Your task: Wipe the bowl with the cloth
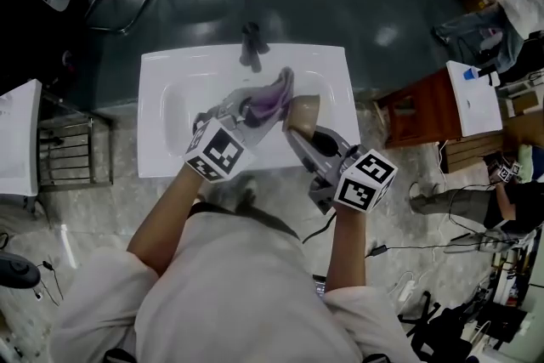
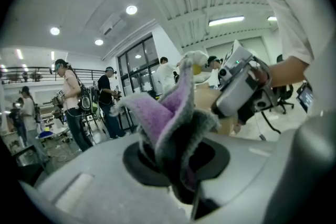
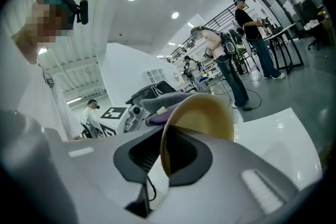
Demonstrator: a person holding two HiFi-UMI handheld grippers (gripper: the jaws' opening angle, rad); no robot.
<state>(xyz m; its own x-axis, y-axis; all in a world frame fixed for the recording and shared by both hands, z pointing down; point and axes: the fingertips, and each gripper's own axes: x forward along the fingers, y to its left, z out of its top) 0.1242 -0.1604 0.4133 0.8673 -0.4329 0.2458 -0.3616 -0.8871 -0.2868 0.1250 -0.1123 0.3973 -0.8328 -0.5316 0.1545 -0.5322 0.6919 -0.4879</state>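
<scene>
Plainly tan bowl, purple-grey cloth

Tan bowl and purple-grey cloth held up over the white sink

The bowl is plain tan with a thin rim. It is tipped up on edge, its near rim clamped between the right gripper's jaws, right of centre above the basin. The cloth is fleecy, purple on one face and grey on the other. It is bunched into upright folds and pinched in the left gripper's jaws, just left of the bowl. Its far end seems to rest against the bowl's far rim, though contact is hard to confirm.
</scene>
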